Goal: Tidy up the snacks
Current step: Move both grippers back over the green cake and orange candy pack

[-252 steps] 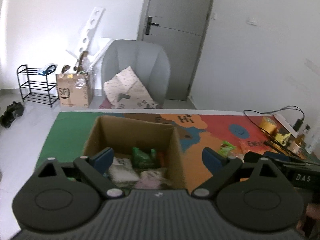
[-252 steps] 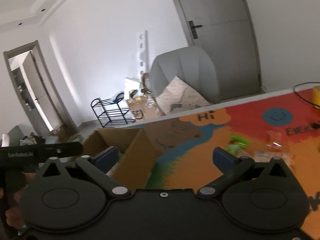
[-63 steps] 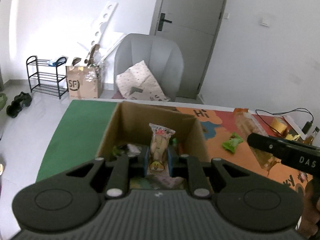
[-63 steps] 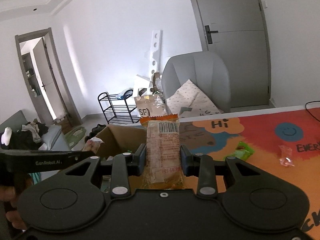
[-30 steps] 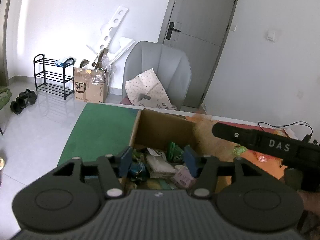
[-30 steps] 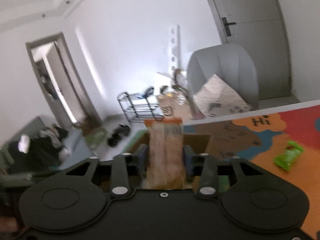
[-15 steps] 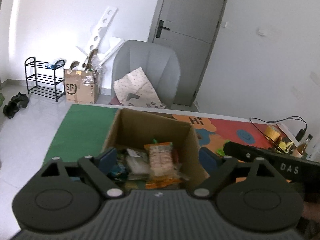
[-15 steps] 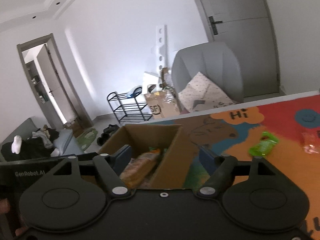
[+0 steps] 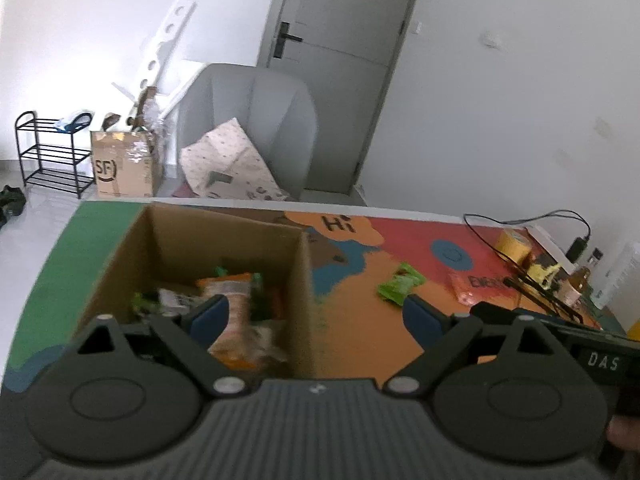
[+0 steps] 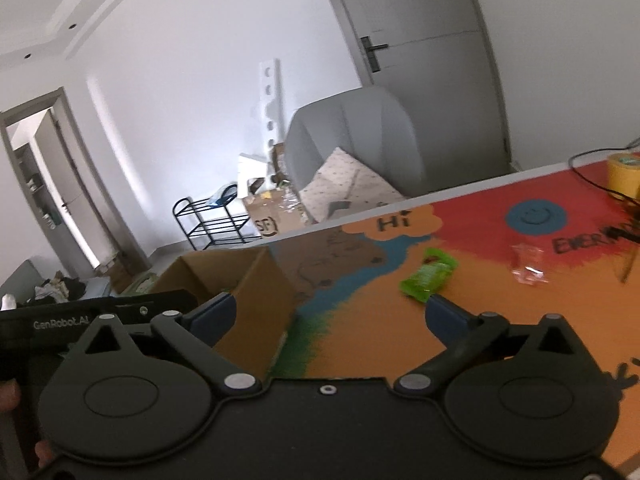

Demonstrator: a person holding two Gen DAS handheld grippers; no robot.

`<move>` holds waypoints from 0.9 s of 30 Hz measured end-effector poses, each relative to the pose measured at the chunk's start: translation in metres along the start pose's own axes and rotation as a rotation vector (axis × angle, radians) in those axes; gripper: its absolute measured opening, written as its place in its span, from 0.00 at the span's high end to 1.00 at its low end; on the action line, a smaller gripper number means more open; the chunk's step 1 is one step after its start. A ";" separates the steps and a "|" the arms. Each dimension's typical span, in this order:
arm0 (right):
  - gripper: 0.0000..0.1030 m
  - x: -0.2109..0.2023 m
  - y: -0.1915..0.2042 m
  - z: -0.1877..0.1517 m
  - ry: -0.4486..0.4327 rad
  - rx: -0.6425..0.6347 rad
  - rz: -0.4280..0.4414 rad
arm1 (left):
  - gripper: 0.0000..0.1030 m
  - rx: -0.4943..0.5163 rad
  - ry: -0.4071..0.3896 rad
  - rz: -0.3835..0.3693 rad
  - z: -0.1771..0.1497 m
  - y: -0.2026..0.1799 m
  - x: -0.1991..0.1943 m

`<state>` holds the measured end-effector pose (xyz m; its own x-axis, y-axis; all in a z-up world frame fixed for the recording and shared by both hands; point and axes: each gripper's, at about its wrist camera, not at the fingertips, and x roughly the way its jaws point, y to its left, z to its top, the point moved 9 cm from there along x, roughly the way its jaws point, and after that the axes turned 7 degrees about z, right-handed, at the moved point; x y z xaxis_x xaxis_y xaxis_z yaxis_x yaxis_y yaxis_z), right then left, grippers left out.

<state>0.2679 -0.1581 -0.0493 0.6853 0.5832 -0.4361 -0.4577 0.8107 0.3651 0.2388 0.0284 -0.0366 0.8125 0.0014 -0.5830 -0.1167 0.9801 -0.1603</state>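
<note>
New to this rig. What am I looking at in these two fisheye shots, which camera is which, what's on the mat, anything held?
There is no robot arm. A person holds a two-finger gripper in each hand, and a fisheye camera on each one looks forward along its fingers. The black shape along the bottom of each picture is the gripper's own body.

One picture is from the left gripper, the other from the right gripper. Both stand wide open and hold nothing.

The surface is a colourful mat. On it stands an open cardboard box with snack packets inside, among them an orange-edged packet. Loose on the mat to the box's right lie a green snack packet and a clear wrapped snack. A yellow tape roll and cables sit at the far right edge.
</note>
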 end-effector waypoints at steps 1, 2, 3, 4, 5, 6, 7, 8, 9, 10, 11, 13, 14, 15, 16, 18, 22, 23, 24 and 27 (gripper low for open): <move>0.00 -0.002 -0.005 -0.001 -0.003 0.007 -0.007 | 0.09 0.007 0.002 -0.003 -0.001 -0.005 0.001; 0.00 -0.005 -0.008 -0.001 -0.005 0.013 -0.012 | 0.09 0.015 0.003 -0.007 -0.001 -0.010 0.002; 0.00 -0.006 -0.013 -0.001 -0.007 0.019 -0.018 | 0.09 0.020 0.003 -0.011 -0.001 -0.014 0.003; 0.00 -0.009 -0.017 -0.002 -0.009 0.024 -0.024 | 0.09 0.023 0.004 -0.016 -0.001 -0.019 0.004; 0.00 -0.010 -0.022 -0.003 -0.011 0.031 -0.031 | 0.09 0.027 0.005 -0.022 -0.001 -0.023 0.005; 0.00 -0.012 -0.026 -0.003 -0.012 0.036 -0.036 | 0.09 0.029 0.007 -0.026 -0.002 -0.028 0.007; 0.00 -0.014 -0.029 -0.004 -0.013 0.040 -0.041 | 0.09 0.031 0.009 -0.030 -0.002 -0.032 0.008; 0.00 -0.016 -0.032 -0.004 -0.014 0.044 -0.046 | 0.09 0.035 0.010 -0.034 -0.003 -0.036 0.009; 0.00 -0.018 -0.036 -0.005 -0.015 0.048 -0.052 | 0.09 0.039 0.011 -0.039 -0.003 -0.040 0.010; 0.00 -0.019 -0.040 -0.005 -0.016 0.050 -0.057 | 0.09 0.044 0.011 -0.044 -0.003 -0.046 0.011; 0.00 -0.021 -0.042 -0.006 -0.017 0.052 -0.062 | 0.09 0.049 0.012 -0.048 -0.004 -0.050 0.013; 0.00 -0.025 -0.050 -0.006 -0.021 0.061 -0.072 | 0.09 0.059 0.014 -0.058 -0.004 -0.059 0.015; 0.00 -0.026 -0.053 -0.006 -0.023 0.066 -0.076 | 0.09 0.064 0.016 -0.062 -0.004 -0.064 0.018; 0.00 -0.028 -0.058 -0.006 -0.026 0.071 -0.081 | 0.09 0.069 0.020 -0.066 -0.005 -0.068 0.019; 0.00 -0.029 -0.061 -0.006 -0.028 0.074 -0.086 | 0.09 0.075 0.023 -0.071 -0.005 -0.073 0.021; 0.00 -0.033 -0.070 -0.007 -0.032 0.082 -0.101 | 0.09 0.086 0.027 -0.081 -0.006 -0.082 0.025; 0.00 -0.038 -0.088 -0.008 -0.033 0.100 -0.130 | 0.09 0.091 0.036 -0.096 -0.006 -0.097 0.035; 0.00 -0.038 -0.092 -0.008 -0.032 0.104 -0.136 | 0.09 0.093 0.038 -0.099 -0.005 -0.101 0.037; 0.00 -0.040 -0.096 -0.009 -0.031 0.107 -0.142 | 0.09 0.095 0.038 -0.102 -0.005 -0.105 0.039; 0.00 -0.042 -0.108 -0.010 -0.029 0.114 -0.161 | 0.09 0.097 0.046 -0.112 -0.004 -0.115 0.047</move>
<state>0.2828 -0.2696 -0.0783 0.7614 0.4434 -0.4729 -0.2748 0.8815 0.3839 0.2885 -0.0851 -0.0489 0.7901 -0.1161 -0.6019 0.0312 0.9882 -0.1498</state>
